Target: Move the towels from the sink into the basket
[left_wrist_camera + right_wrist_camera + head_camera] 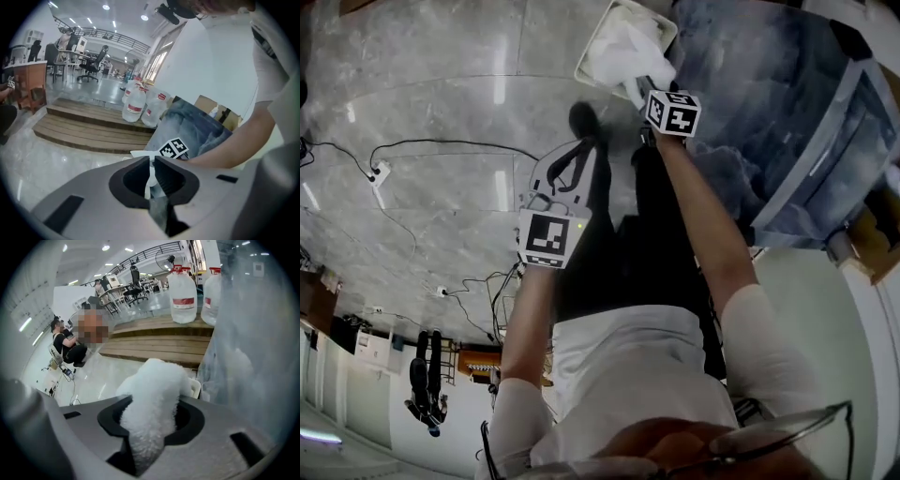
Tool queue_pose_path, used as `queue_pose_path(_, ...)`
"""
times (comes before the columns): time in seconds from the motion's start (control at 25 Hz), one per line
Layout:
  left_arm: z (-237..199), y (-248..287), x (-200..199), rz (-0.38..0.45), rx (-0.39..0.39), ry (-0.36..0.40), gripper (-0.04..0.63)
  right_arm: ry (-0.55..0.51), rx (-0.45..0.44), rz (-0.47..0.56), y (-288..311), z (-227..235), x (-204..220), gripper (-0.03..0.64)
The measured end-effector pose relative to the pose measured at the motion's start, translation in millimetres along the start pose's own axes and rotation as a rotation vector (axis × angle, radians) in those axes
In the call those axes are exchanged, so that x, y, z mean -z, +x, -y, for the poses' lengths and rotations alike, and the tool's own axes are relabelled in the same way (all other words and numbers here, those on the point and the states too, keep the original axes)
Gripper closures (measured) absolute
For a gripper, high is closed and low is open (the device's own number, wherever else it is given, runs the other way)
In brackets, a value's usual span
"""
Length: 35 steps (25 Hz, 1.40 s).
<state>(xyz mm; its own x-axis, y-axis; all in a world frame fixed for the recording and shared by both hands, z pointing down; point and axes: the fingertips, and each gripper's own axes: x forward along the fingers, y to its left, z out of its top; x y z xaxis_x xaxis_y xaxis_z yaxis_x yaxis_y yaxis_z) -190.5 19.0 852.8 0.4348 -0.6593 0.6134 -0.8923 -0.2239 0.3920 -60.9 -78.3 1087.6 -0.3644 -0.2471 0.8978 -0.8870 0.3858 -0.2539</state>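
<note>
Evidently the carry is all but done, and this looks like the drop-off step. The right gripper [645,91] hangs just over the basket [591,52], which stands on the pale floor [441,94], and a white towel [150,394] dangles from it above the basket's open top. Its jaws are set narrow and pinch the towel; a thick fluffy fold fills the gap between them and bulges out past the tips. By my reading, the next move is to bring that gripper a little lower over the basket and part the jaws, so that the towel falls inside and does not drape over the rim. The left gripper [152,176] is beside the basket, short of it. Its jaws are drawn together with only a thin slit between the pads, and they hold nothing
</note>
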Motion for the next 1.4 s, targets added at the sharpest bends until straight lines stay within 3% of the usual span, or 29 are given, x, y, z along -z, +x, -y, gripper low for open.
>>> queue_pose_path(0.16, -46.5, 42.4, 47.0, -0.024, -0.008, -0.034, 0.561, -0.043, 0.045, -0.058, 92.1, 22.0, 29.2, 0.426)
queue_pose_path(0.28, -67.2, 69.2, 87.2, -0.056, -0.011, -0.039, 0.561, -0.075, 0.065, -0.104, 139.9, 40.4, 55.2, 0.317)
queue_pose_path(0.4, -69.9, 79.6, 115.3, -0.093, -0.005, -0.05, 0.561, -0.081, 0.059, -0.121, 153.8, 48.6, 72.8, 0.276)
queue_pose_path(0.6, -68.2, 79.7, 129.9, -0.109, -0.008, -0.062, 0.561, -0.115, 0.034, -0.122, 148.7, 40.7, 79.3, 0.27)
queue_pose_path(0.88, -38.5, 62.0, 84.5, -0.067, -0.014, -0.036, 0.561, -0.083, 0.011, -0.069, 77.3, 18.7, 48.0, 0.269)
queue_pose_path(1.4, 60.7, -44.4, -87.9, 0.062, -0.029, -0.026, 0.561, -0.162, 0.025, 0.201, -195.3, -40.5, -95.2, 0.483)
